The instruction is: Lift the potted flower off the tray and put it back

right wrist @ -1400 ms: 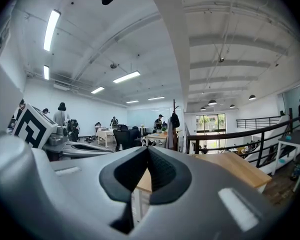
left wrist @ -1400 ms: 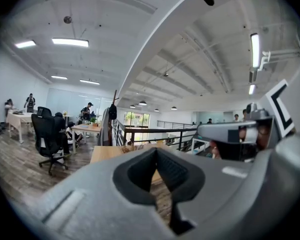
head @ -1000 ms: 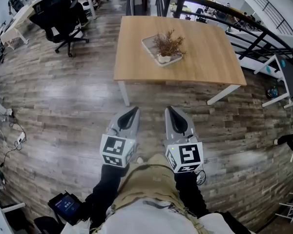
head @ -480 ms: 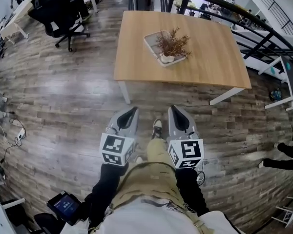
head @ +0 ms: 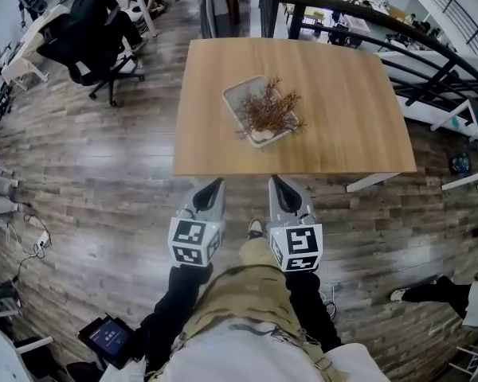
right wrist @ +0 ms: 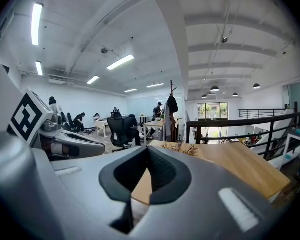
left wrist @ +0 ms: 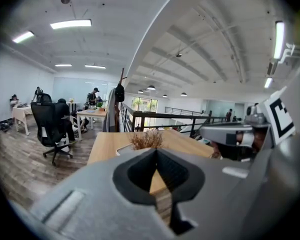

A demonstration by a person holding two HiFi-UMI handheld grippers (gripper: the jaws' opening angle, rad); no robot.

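Note:
A potted flower (head: 266, 114) with dry brown sprigs in a small white pot stands on a white tray (head: 237, 100) in the middle of a wooden table (head: 342, 94). In the left gripper view the potted flower (left wrist: 146, 139) shows beyond the jaws, and in the right gripper view the potted flower (right wrist: 185, 148) sits on the table ahead. My left gripper (head: 214, 185) and right gripper (head: 278, 183) hang side by side just short of the table's near edge, both shut and empty, tips touching.
Black office chairs (head: 84, 42) and desks stand at the far left. A black railing (head: 398, 30) runs behind the table on the right. Another person's leg (head: 430, 291) shows at the right edge. My own legs and shoe (head: 255, 229) are below the grippers.
I have walked toward the table; it now lies right in front of both grippers, which stay shut and side by side.

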